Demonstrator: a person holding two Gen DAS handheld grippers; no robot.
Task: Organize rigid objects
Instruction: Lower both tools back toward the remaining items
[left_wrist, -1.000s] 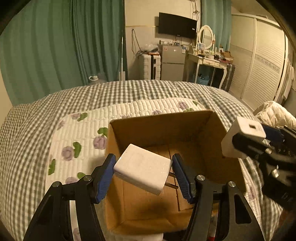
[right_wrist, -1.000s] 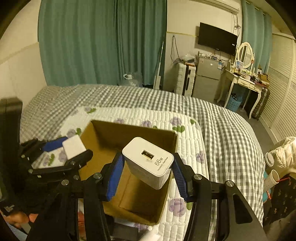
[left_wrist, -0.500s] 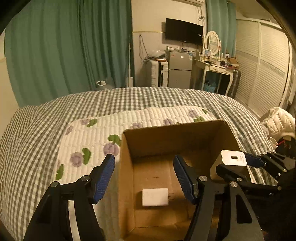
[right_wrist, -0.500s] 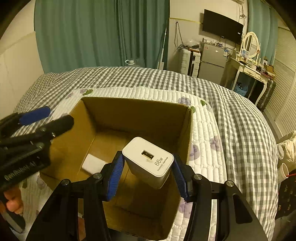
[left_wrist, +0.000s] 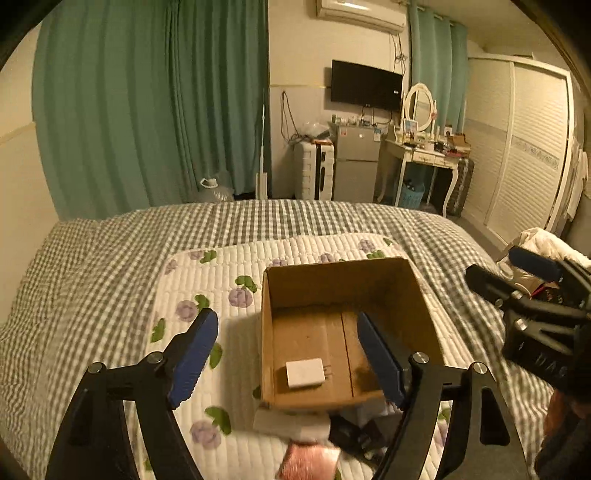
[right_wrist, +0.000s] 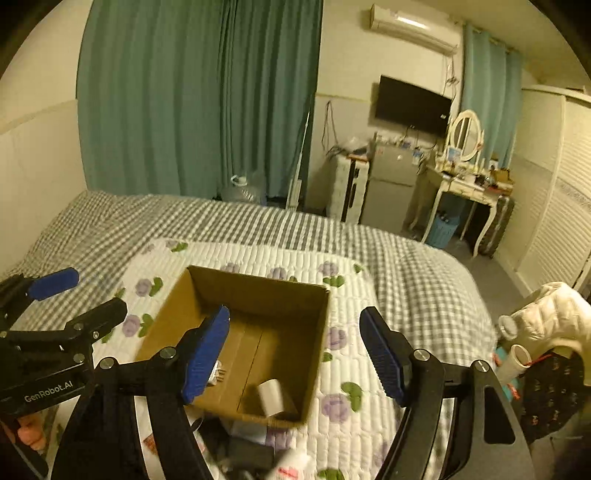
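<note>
An open cardboard box (left_wrist: 340, 273) sits on a white floral quilted mat on the bed; it also shows in the right wrist view (right_wrist: 258, 291). A white charger (left_wrist: 305, 372) lies flat on the box floor. A second white charger (right_wrist: 270, 397) lies in the box's near right corner. My left gripper (left_wrist: 286, 354) is open and empty above the box's near left side. My right gripper (right_wrist: 295, 350) is open and empty above the box; its fingers (left_wrist: 532, 258) show at the right of the left wrist view.
Small items lie on the mat just in front of the box: a white block (left_wrist: 291, 421), dark objects (left_wrist: 362, 432) and a pink packet (left_wrist: 308, 459). A white jacket (right_wrist: 554, 314) lies off the bed's right edge. The grey checked bedspread (left_wrist: 110, 266) surrounds the mat.
My left gripper opened and its charger dropped into the box. My right gripper then opened and its 66W charger fell into the box. Both grippers have pulled up and back.
</note>
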